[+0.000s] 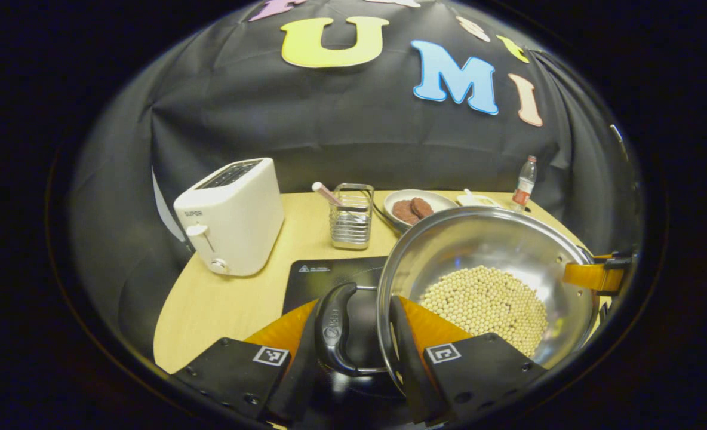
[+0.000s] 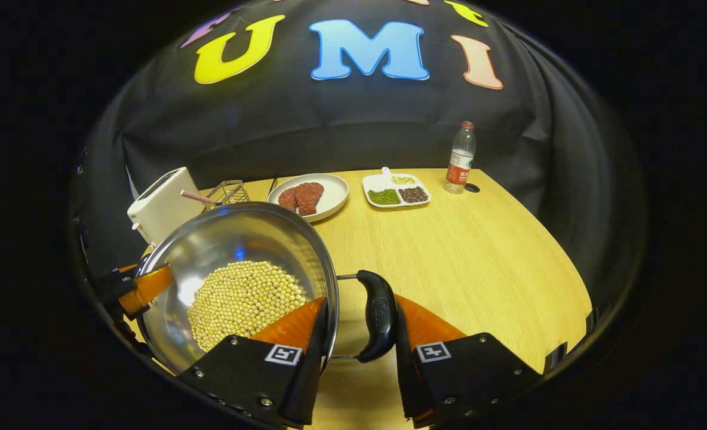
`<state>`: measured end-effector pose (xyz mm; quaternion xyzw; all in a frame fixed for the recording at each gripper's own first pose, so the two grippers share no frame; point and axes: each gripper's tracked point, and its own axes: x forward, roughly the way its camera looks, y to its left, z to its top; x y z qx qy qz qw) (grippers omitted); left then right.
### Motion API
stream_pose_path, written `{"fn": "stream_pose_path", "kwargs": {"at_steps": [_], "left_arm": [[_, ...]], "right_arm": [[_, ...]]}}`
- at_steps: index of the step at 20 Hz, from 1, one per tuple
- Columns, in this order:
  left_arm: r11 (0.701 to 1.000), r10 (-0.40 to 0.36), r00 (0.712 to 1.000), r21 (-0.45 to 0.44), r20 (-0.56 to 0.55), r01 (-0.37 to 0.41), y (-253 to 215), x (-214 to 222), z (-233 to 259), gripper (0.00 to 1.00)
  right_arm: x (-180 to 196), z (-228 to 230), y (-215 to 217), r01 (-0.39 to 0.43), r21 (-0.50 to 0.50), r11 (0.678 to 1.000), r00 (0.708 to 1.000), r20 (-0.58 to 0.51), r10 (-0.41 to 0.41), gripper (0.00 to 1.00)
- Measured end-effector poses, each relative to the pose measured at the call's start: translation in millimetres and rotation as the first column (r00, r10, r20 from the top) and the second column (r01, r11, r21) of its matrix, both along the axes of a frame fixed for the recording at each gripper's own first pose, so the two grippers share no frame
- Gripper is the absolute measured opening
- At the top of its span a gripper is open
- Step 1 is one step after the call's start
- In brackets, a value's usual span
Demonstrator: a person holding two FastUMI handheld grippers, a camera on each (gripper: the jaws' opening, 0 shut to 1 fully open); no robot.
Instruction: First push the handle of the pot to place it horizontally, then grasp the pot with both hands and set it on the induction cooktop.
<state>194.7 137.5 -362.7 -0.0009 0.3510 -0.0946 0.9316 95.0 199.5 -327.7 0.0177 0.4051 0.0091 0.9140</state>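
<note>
Both claws gripped the pot (image 1: 485, 269), lower right in the left gripper view: left claw (image 1: 362, 334) clamped on one handle (image 1: 335, 328), right claw (image 2: 359, 328) on the other. Above the cooktop (image 1: 329, 278), any tilt could spill the beans (image 1: 485, 304).

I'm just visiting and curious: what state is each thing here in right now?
pot: holds pale beans, gripped at both handles
left gripper: shut on the pot's handle
right gripper: shut on the other handle
induction cooktop: bare, beside the pot
bottle: upright, uncapped
plate: holds meat
</note>
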Motion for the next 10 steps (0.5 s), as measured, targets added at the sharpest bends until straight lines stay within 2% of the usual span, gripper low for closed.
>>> {"fn": "stream_pose_path", "kwargs": {"at_steps": [6,7,9,10], "left_arm": [[1.000,0.013,1.000,0.009,-0.012,-0.013,37,12,-8,0.69],[1.000,0.017,1.000,0.008,-0.012,-0.016,42,14,-10,0.65],[1.000,0.021,1.000,0.010,-0.015,-0.021,51,18,-12,0.73],[1.000,0.024,1.000,0.014,-0.018,-0.023,54,19,-14,0.69]], "right_arm": [[8,-6,37,-0.021,0.007,1.000,1.000,-0.018,0.021,0.55],[9,-7,41,-0.022,0.008,1.000,1.000,-0.018,0.022,0.55],[12,-10,49,-0.027,0.006,1.000,0.999,-0.024,0.027,0.55],[12,-13,53,-0.031,0.006,1.000,0.999,-0.032,0.031,0.55]]}}
